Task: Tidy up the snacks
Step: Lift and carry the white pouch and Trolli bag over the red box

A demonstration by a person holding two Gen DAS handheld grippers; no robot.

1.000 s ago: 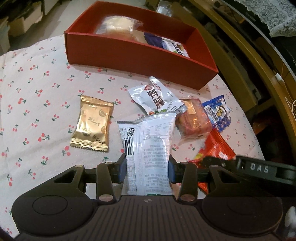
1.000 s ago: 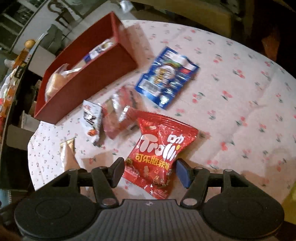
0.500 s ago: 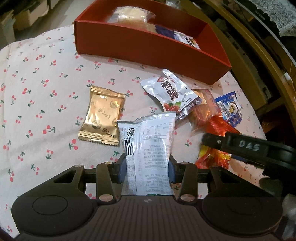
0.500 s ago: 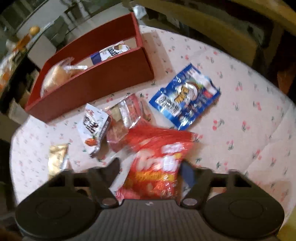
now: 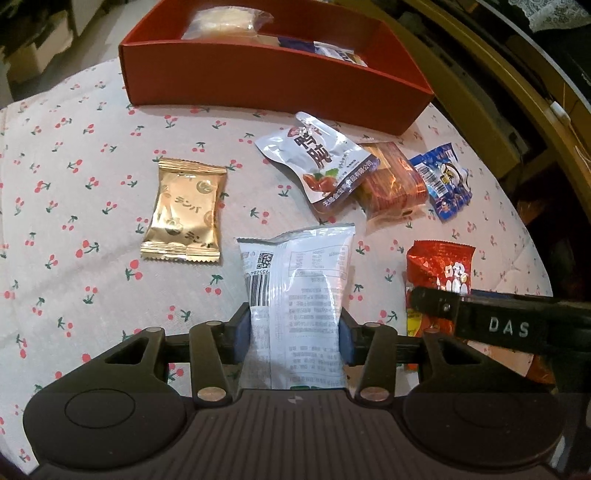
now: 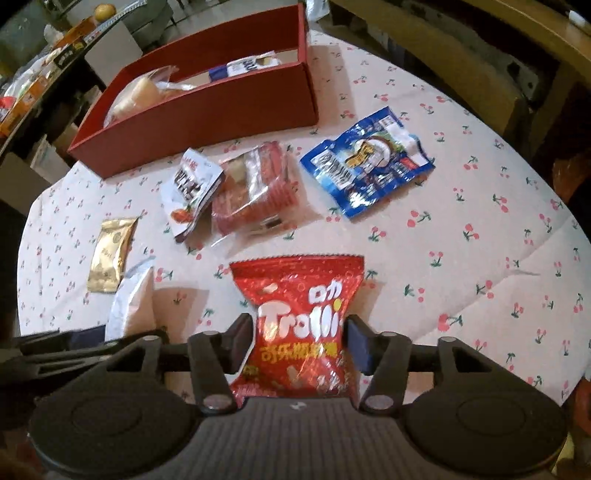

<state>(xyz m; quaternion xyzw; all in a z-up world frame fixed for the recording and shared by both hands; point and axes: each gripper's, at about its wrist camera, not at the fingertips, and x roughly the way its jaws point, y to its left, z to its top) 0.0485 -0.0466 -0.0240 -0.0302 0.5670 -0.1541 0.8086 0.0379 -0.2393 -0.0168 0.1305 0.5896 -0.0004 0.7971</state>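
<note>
Snacks lie scattered on the cherry-print counter (image 5: 74, 206) in front of the red box (image 5: 266, 81), which already holds a bread packet (image 5: 225, 20). The left hand-held gripper (image 5: 293, 332) is clenched on a white packet (image 5: 299, 295), near centre. The right hand-held gripper (image 6: 299, 343) is clamped on a red Trolli bag (image 6: 303, 321). Loose on the cloth: gold sachet (image 5: 184, 214) at left, silver pouch (image 5: 317, 162), orange cracker pack (image 5: 391, 181) touching it, blue packet (image 6: 365, 162) at far right.
</note>
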